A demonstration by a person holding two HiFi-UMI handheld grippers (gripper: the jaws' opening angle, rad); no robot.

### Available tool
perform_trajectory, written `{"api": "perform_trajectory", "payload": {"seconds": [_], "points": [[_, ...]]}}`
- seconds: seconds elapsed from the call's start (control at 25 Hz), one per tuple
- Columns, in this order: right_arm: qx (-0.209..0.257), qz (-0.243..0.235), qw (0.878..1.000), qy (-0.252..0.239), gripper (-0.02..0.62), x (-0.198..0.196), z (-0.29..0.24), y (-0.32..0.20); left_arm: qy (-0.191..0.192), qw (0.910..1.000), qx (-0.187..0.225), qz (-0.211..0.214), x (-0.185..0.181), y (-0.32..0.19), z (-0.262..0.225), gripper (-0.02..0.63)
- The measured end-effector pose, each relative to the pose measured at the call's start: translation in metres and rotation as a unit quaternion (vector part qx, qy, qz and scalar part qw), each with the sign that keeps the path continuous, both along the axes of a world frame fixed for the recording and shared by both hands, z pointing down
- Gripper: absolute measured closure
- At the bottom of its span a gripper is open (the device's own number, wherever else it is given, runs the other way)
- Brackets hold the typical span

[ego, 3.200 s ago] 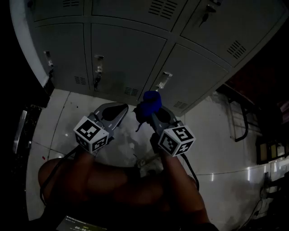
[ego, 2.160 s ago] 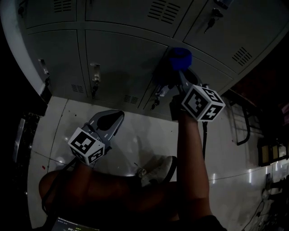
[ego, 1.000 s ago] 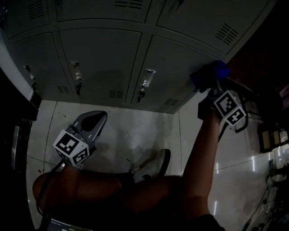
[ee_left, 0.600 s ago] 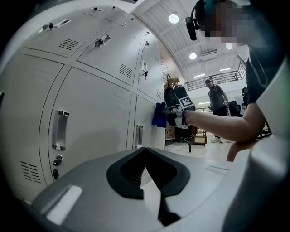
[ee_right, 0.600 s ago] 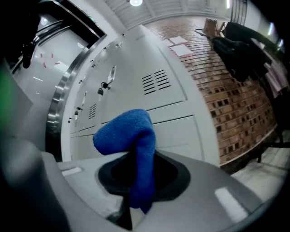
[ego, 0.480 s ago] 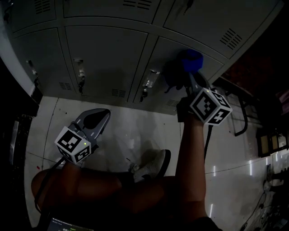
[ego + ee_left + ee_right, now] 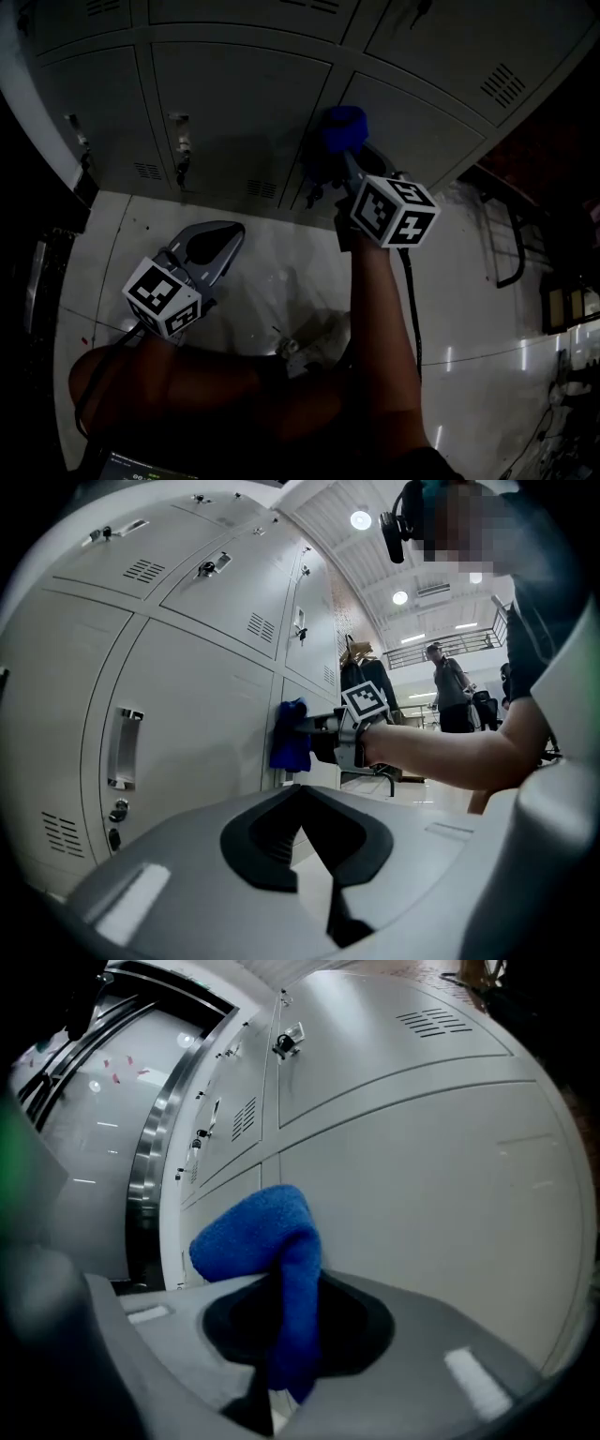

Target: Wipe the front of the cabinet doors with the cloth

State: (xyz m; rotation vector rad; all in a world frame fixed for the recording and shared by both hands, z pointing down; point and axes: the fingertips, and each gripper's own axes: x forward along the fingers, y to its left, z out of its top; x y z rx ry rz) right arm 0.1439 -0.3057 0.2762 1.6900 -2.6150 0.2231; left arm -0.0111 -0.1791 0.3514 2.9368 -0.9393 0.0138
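A blue cloth (image 7: pixel 342 129) is bunched in my right gripper (image 7: pixel 343 157), which is shut on it and presses it against a grey locker door (image 7: pixel 412 122) in the bottom row. In the right gripper view the cloth (image 7: pixel 272 1237) folds over the jaws' front and touches the door (image 7: pixel 431 1176). My left gripper (image 7: pixel 230 234) hangs low over the floor, shut and holding nothing. The left gripper view shows its jaws (image 7: pixel 298 791) closed, with the cloth (image 7: pixel 289 735) on the door farther along.
Grey lockers (image 7: pixel 234 94) with handles, key locks and vent slots fill the top of the head view. A glossy white tiled floor (image 7: pixel 281 272) lies below, with my shoe (image 7: pixel 314 342) on it. A metal frame (image 7: pixel 506 244) stands at right. A person (image 7: pixel 452 691) stands far back.
My right gripper has swept the cloth leftward along the lower locker door, from its right edge toward the door's left side. The left gripper has stayed low and barely moved.
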Motion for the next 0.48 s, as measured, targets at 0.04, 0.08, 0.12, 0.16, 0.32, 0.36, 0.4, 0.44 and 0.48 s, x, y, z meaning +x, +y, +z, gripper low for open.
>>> {"api": "perform_trajectory", "payload": {"seconds": [0.04, 0.08, 0.12, 0.16, 0.32, 0.36, 0.4, 0.44, 0.48], "points": [[-0.002, 0.003, 1.000, 0.002, 0.526, 0.003, 0.001, 0.000, 0.000, 1.0000, 0.000, 0.000, 0.000, 0.000, 0.000, 0.601], [-0.003, 0.007, 1.000, 0.004, 0.526, 0.007, 0.002, 0.000, 0.000, 1.0000, 0.000, 0.000, -0.001, 0.000, 0.000, 0.601], [-0.004, 0.011, 1.000, 0.006, 0.526, 0.012, 0.002, 0.001, -0.001, 1.0000, 0.000, 0.000, -0.001, 0.000, 0.000, 0.601], [-0.004, 0.015, 1.000, 0.005, 0.526, 0.017, 0.002, 0.001, -0.001, 1.0000, 0.000, 0.000, -0.001, 0.000, 0.001, 0.601], [-0.007, 0.039, 0.999, 0.002, 0.526, 0.044, 0.002, 0.006, -0.004, 1.0000, -0.001, 0.002, 0.000, 0.002, 0.003, 0.601], [-0.007, 0.047, 0.999, 0.002, 0.526, 0.053, 0.003, 0.008, -0.005, 1.0000, -0.001, 0.002, 0.000, 0.002, 0.003, 0.601], [-0.008, 0.057, 0.998, 0.002, 0.526, 0.062, 0.003, 0.010, -0.005, 1.0000, -0.001, 0.002, 0.000, 0.002, 0.003, 0.601], [-0.009, 0.066, 0.998, 0.002, 0.526, 0.071, 0.002, 0.012, -0.005, 1.0000, -0.001, 0.002, 0.000, 0.002, 0.002, 0.601], [-0.010, 0.075, 0.997, 0.002, 0.526, 0.081, 0.002, 0.014, -0.005, 1.0000, -0.001, 0.002, -0.001, 0.002, 0.002, 0.601]]}}
